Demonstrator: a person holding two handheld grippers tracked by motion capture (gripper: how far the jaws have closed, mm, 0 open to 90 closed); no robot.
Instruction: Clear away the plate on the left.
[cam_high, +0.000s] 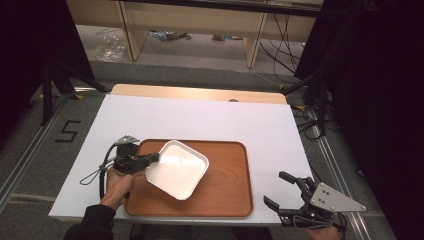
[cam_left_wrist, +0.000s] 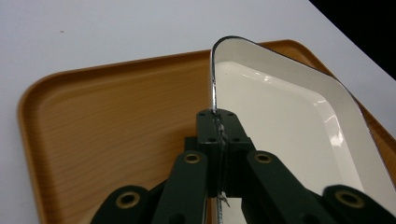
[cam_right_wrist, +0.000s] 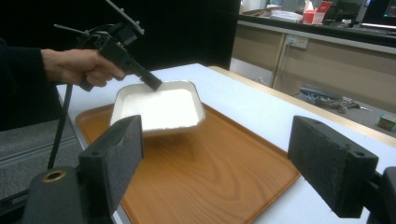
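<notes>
With the left gripper (cam_high: 154, 158) clamped on the white dish's (cam_high: 177, 169) left rim, we lower it level onto the wooden tray (cam_high: 227, 187), while the right gripper (cam_high: 286, 191) waits with jaws apart.

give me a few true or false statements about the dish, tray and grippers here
1. The left gripper is clamped on the rim of the white dish. True.
2. The dish lies flat on the wooden tray. False: it is held lifted above the tray.
3. The right gripper holds the tray's edge. False: its jaws are open, right of the tray, over the table.
4. The dish is empty. True.
</notes>
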